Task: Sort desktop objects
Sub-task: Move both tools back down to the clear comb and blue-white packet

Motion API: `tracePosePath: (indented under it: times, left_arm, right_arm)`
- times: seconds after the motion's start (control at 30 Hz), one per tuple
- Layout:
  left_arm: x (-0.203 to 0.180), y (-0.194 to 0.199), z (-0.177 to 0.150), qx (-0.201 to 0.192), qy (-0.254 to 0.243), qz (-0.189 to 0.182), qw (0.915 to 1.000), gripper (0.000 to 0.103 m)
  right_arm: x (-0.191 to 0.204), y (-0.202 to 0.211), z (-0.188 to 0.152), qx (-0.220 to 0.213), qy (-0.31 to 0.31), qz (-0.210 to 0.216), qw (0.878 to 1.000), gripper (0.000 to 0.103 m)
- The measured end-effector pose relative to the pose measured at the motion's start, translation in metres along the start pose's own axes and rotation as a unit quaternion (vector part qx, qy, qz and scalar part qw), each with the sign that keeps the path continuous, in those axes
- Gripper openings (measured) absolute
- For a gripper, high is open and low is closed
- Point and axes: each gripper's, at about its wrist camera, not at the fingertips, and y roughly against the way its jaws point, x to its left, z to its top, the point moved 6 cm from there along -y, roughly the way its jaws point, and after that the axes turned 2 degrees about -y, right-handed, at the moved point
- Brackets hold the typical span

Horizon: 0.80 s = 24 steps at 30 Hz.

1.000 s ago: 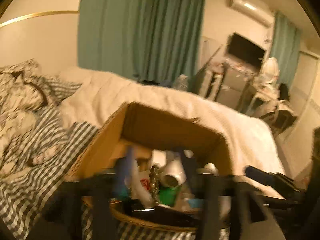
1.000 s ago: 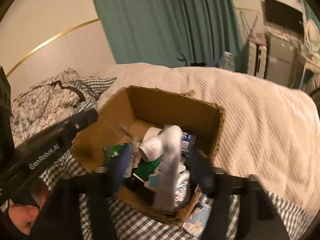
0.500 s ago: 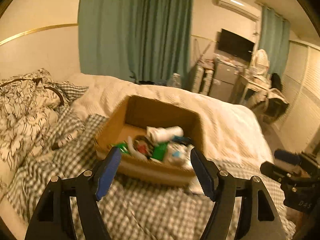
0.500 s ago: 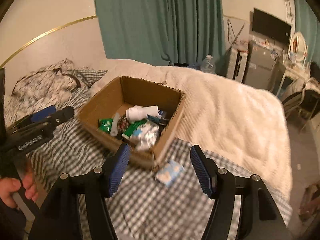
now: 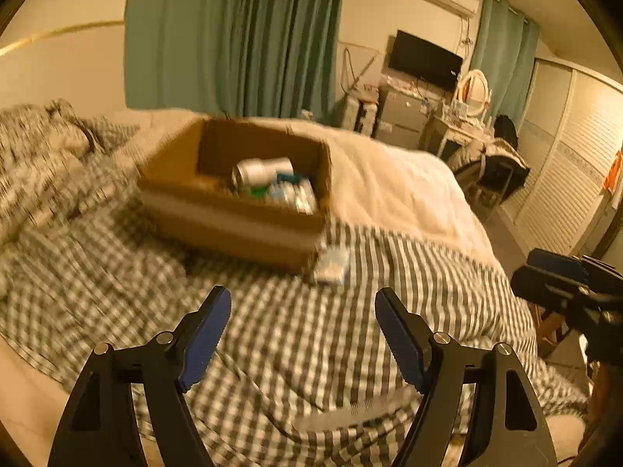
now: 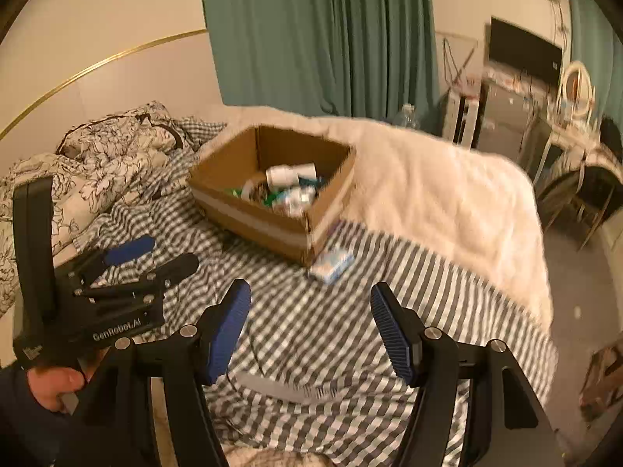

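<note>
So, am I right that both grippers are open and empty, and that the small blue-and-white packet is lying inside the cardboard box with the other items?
Not quite. The small blue-and-white packet lies outside the cardboard box, on the checked blanket by its near corner, as the right wrist view shows. The rest holds: the left gripper and right gripper are both open and empty.

Teal curtain (image 6: 323, 35) behind a bed with checked sheet (image 6: 311, 330), cream blanket (image 6: 440, 194); television (image 5: 425, 60) beyond.

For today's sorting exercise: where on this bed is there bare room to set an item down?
Free: checked sheet between both open grippers and the cardboard box; also the cream blanket. Crowded: inside the box, and the small packet at its corner.
</note>
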Motion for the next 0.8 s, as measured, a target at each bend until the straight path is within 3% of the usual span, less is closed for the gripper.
tracePosePath:
  times: [0.2, 0.33, 0.43, 0.6, 0.67, 0.77, 0.8]
  left_arm:
    - [-0.012, -0.056, -0.054, 0.027, -0.019, -0.028, 0.9991, 0.079]
    - [-0.023, -0.091, -0.083, 0.051, -0.048, -0.048, 0.9964, 0.079]
    - [-0.034, -0.105, -0.101, 0.065, -0.078, -0.077, 0.9918, 0.079]
    - [-0.064, -0.113, -0.122, 0.097, -0.141, -0.142, 0.9750, 0.079]
    - [-0.075, -0.114, -0.131, 0.099, -0.171, -0.146, 0.9694, 0.079]
    - [-0.080, -0.115, -0.138, 0.110, -0.177, -0.160, 0.9649, 0.078]
    - [-0.081, -0.115, -0.140, 0.116, -0.173, -0.169, 0.9634, 0.072]
  right_arm:
    - [-0.044, -0.047, -0.058, 0.015, -0.036, -0.009, 0.999, 0.064]
    - [-0.062, -0.067, -0.069, 0.048, -0.042, -0.006, 0.998, 0.064]
    - [-0.069, -0.072, -0.066, 0.051, -0.031, -0.011, 0.998, 0.064]
    - [-0.079, -0.085, -0.072, 0.079, -0.059, 0.017, 0.995, 0.064]
    - [-0.082, -0.088, -0.076, 0.090, -0.070, 0.023, 0.993, 0.064]
    - [-0.079, -0.090, -0.076, 0.094, -0.069, 0.019, 0.993, 0.064]
    - [-0.078, -0.090, -0.077, 0.094, -0.067, 0.017, 0.993, 0.064]
